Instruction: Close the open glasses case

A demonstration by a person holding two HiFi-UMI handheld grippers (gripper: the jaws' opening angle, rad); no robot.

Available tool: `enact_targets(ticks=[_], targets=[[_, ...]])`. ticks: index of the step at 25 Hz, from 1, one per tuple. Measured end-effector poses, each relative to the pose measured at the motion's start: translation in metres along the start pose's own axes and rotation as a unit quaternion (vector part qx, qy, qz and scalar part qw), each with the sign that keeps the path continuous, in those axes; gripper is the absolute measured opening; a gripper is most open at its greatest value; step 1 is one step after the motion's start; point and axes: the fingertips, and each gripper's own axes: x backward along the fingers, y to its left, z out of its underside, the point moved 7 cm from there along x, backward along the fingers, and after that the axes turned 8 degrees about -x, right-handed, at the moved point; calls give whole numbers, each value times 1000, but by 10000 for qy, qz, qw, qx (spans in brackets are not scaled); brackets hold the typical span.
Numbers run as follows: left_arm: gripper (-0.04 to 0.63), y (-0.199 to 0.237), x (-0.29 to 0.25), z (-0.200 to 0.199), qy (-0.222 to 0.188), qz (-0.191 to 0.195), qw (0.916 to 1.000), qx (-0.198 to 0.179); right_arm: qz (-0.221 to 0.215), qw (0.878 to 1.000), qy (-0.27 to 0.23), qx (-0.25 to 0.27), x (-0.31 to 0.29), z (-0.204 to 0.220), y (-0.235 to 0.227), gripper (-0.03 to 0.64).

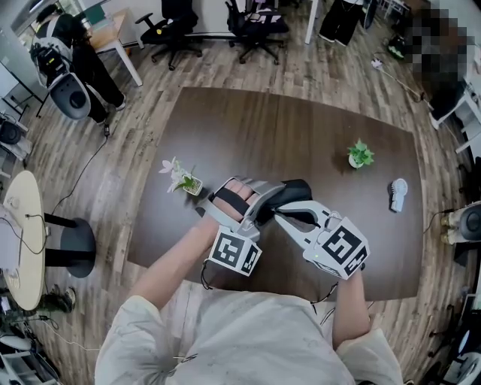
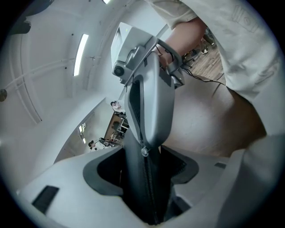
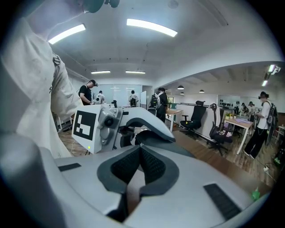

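Observation:
A dark zippered glasses case (image 1: 294, 188) is held above the brown table (image 1: 248, 128). My left gripper (image 1: 269, 200) is shut on it. In the left gripper view the case (image 2: 132, 147) stands upright between the pads (image 2: 103, 174), zipper facing the camera. My right gripper (image 1: 277, 213) comes in from the right, jaws shut. Its tips (image 2: 143, 144) meet at the zipper pull (image 2: 143, 152) and seem to pinch it. In the right gripper view the pads of the right gripper (image 3: 139, 149) touch, with the dark case (image 3: 148, 136) just beyond them.
On the table stand a small flower pot (image 1: 183, 179) at the left, a green potted plant (image 1: 361, 154) at the right and a white object (image 1: 397, 194) near the right edge. Office chairs (image 1: 254, 22) stand behind the table. A round side table (image 1: 22, 233) is at the far left.

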Motion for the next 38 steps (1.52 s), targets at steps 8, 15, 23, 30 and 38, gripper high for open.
enact_targets(ticks=[8, 15, 23, 30, 38], targets=[[278, 0, -7, -5, 67, -116, 9997, -191, 142, 9998, -133, 25, 5, 2, -4, 2], [302, 7, 0, 1, 28, -378, 9992, 80, 395, 9986, -351, -101, 23, 1, -18, 2], [345, 8, 4, 4, -95, -419, 9980, 468, 208, 9932, -1036, -485, 45, -9, -27, 2], [356, 7, 8, 0, -550, -319, 9901, 1255, -258, 9752, -1951, -1008, 65, -19, -26, 2], [332, 28, 16, -9, -1443, -770, 9512, 2617, -468, 9649, -2198, -1358, 60, -14, -24, 2]])
